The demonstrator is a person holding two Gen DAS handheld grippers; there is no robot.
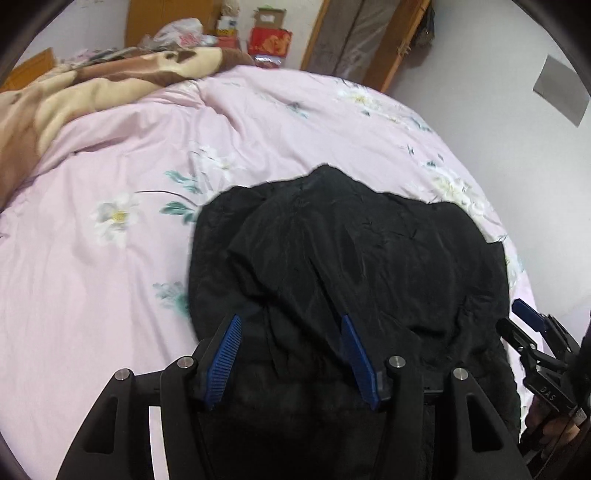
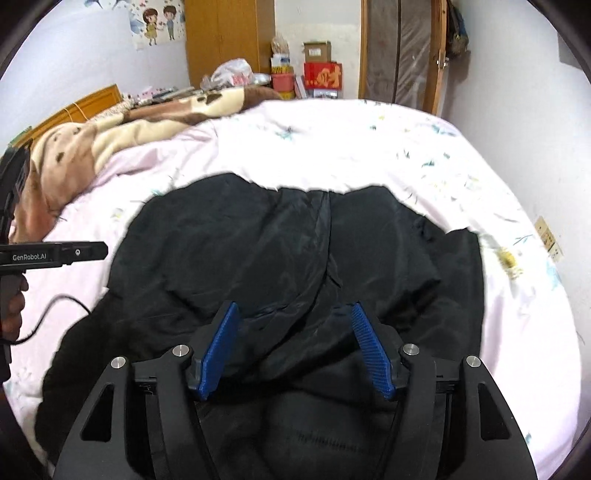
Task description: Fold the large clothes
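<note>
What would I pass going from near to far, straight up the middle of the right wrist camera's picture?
Right gripper with blue fingers → black garment → pink floral bedspread → red box by the far wall.

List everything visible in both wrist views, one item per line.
black jacket: one, black, spread on the quilt beneath both grippers
quilt: one, pink floral, covering the bed
blanket: one, brown and cream, bunched at the far left of the bed
red boxes: a few, red, stacked beyond the bed
wardrobe: one, wooden, against the far wall
cartoon poster: one, on the wall
left hand-held gripper: black with blue pads, open over the jacket
right hand-held gripper: same colours, open over the jacket
</note>
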